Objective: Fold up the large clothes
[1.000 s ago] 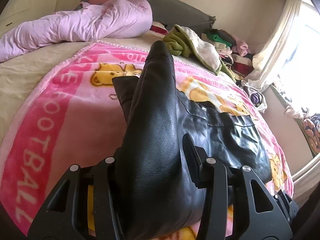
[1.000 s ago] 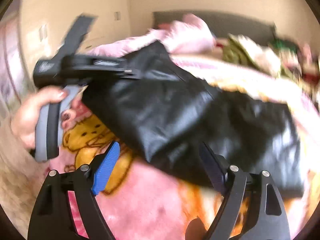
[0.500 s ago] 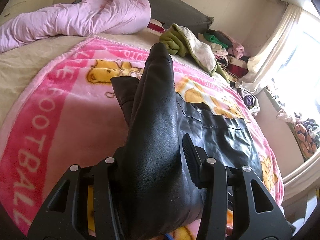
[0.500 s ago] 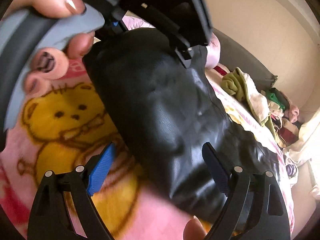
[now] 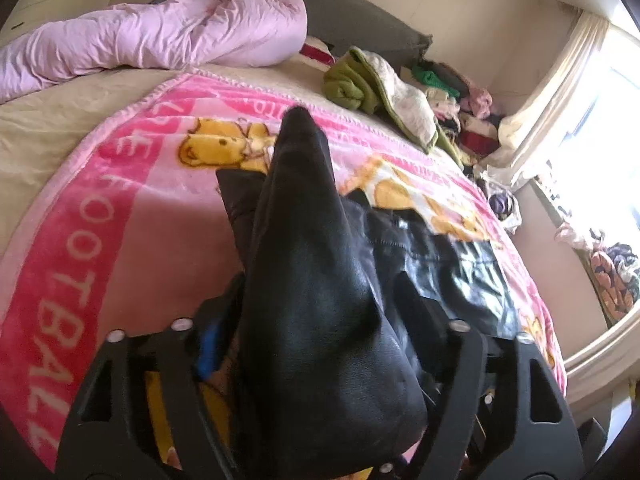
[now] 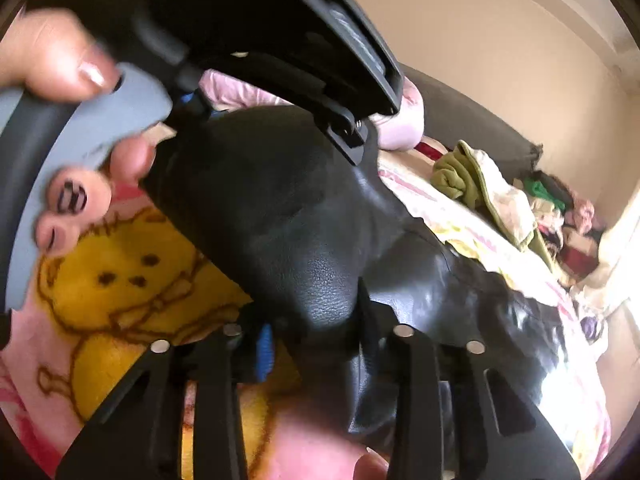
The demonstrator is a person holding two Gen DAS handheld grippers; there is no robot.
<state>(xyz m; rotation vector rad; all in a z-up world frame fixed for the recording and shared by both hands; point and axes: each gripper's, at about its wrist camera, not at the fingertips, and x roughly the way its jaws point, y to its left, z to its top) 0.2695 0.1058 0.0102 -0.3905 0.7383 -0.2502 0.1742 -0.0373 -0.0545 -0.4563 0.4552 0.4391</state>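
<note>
The leather garment (image 5: 320, 280) is glossy black with a fine grain. Under it the blanket (image 5: 120, 208) is pink with a deeper pink border carrying white letters, and yellow cartoon bears outlined in brown. At the far left lies a pale lilac duvet (image 5: 160, 40); to the far right, an olive-green and cream cloth (image 5: 372, 84). The headboard (image 5: 360, 28) is grey. Each black claw carries a blue pad (image 6: 265, 350).

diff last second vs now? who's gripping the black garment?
The right tool, open beside the black leather garment a second ago, moved in and shut on its fold, close under the left tool. The left tool's fingers now look wider apart, though the garment still fills the gap. Pink blanket and clothes pile unchanged.
</note>
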